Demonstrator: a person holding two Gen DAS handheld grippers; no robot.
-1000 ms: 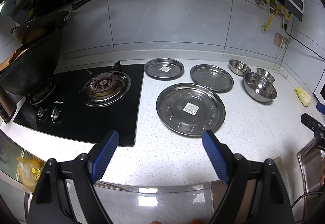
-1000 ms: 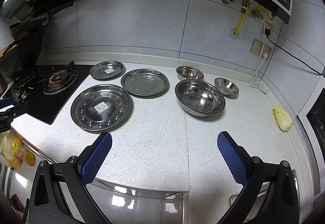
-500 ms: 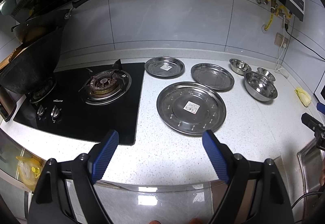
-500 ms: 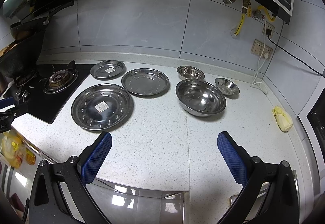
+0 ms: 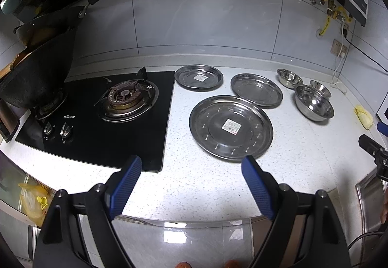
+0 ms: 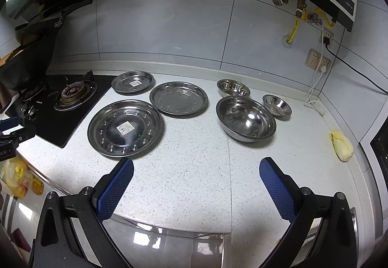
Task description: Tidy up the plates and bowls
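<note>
Still unsorted: plates and bowls lie ahead of two empty grippers

Left wrist view: the left gripper (image 5: 191,166) is seen spread wide, holding nothing. The large plate (image 5: 230,127) lies just beyond it at 1 o'clock; the small plate (image 5: 198,77) and medium plate (image 5: 256,90) sit farther back. The stove (image 5: 101,112) borders them at 10 o'clock.

Right wrist view: the right gripper (image 6: 196,169) is also seen wide apart and empty. The large bowl (image 6: 246,118) lies at 1 o'clock, nearer this hand, with two small bowls (image 6: 233,87) (image 6: 277,104) behind. Nothing blocks either approach.
</note>
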